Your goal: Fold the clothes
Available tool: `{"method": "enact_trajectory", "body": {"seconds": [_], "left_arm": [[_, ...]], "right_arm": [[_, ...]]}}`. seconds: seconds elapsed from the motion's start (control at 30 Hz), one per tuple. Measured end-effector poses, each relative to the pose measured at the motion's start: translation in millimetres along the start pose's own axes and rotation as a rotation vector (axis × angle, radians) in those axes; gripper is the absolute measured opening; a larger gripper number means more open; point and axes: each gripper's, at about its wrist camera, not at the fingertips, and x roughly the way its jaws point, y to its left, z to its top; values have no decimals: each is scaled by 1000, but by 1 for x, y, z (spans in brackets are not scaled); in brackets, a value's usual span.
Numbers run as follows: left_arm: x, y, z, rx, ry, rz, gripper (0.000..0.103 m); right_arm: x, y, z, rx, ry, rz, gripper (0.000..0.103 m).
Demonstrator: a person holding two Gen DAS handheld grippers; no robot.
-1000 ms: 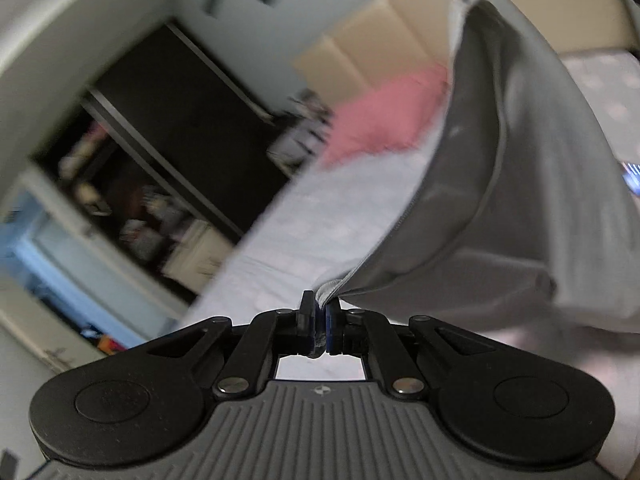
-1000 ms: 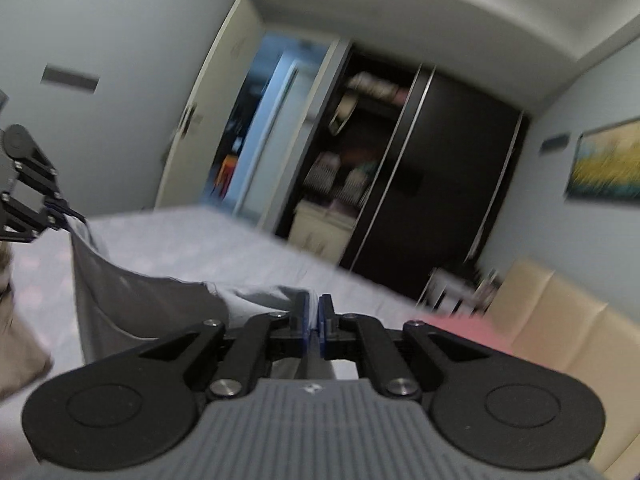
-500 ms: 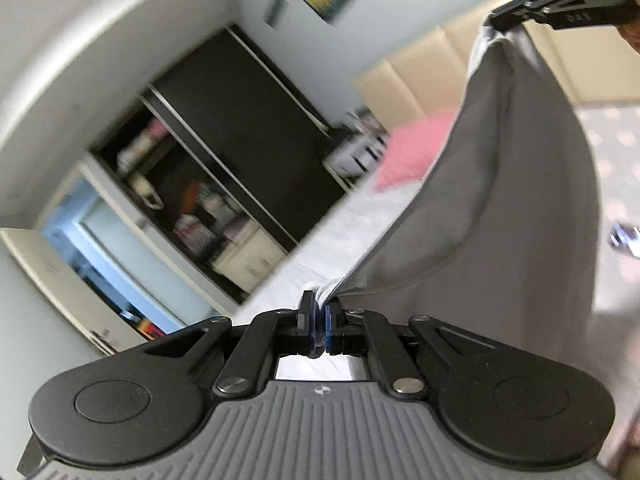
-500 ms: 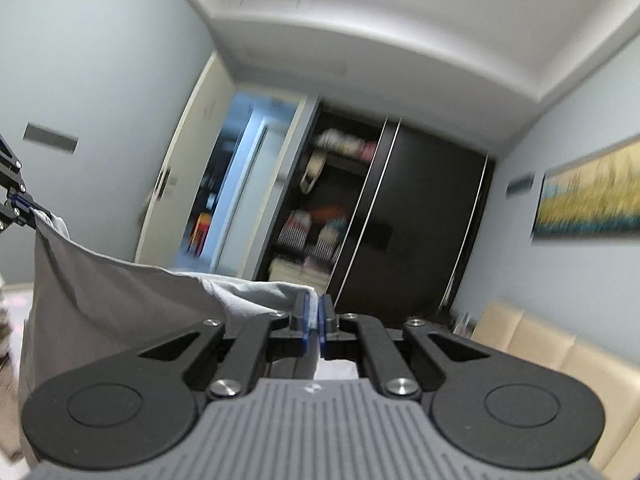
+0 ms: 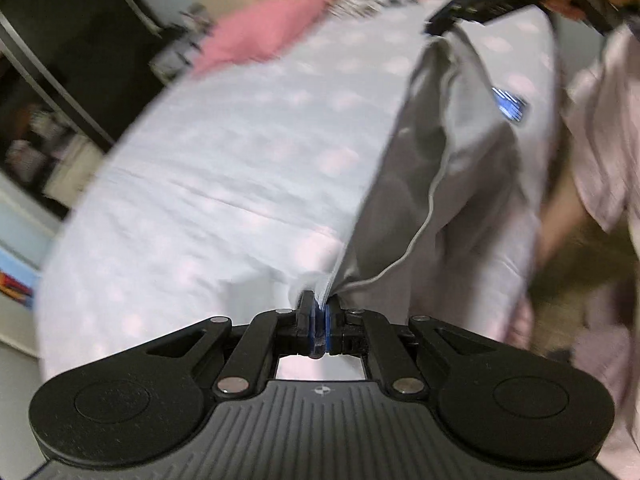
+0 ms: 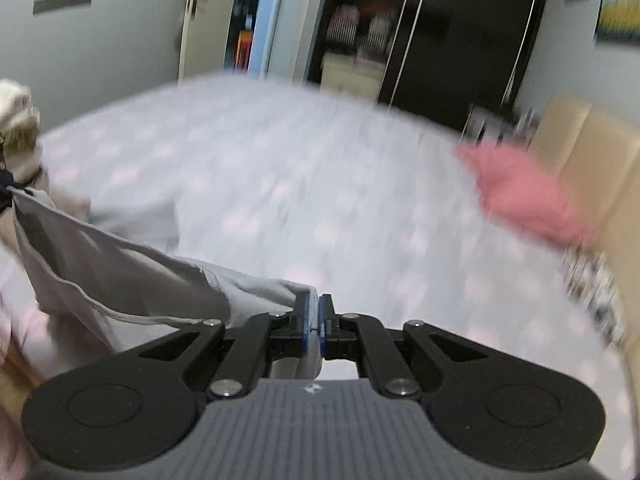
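Note:
A grey garment (image 5: 460, 184) with a pale seam hangs stretched between my two grippers above the bed. My left gripper (image 5: 319, 320) is shut on one corner of it. My right gripper (image 6: 315, 320) is shut on the other corner, and in the left wrist view it appears far off at the top right (image 5: 444, 24). In the right wrist view the grey garment (image 6: 120, 272) runs left toward my left gripper (image 6: 8, 192) at the frame's edge. Both views are motion-blurred.
The bed (image 5: 224, 152) has a pale sheet with pink dots. A pink pillow (image 6: 524, 196) lies near the beige headboard (image 6: 592, 152). A dark wardrobe (image 6: 460, 32) and an open doorway (image 6: 260, 20) stand beyond. The person's light clothing (image 5: 600, 128) is at right.
Both grippers have swung down from pointing at the ceiling and wall toward the bed. The garment, held high half a second ago, now hangs lower over the sheet.

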Motion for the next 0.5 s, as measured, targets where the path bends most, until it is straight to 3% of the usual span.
{"method": "enact_trajectory", "body": {"seconds": [0.17,0.3,0.4,0.5], "left_arm": [[34,-31,-33,7,44,-133,2],[44,-47,-52,-10,-11,-194,3],[37,-54,-59,4,-61,-237,13],[40,-58,-62,48,-61,-237,23]], "right_arm": [[37,12,-62,-10,176,65,6],[57,10,-89,8,253,70,6],[64,-1,-105,31,280,59,6],[72,-4,-111,41,301,59,6]]}}
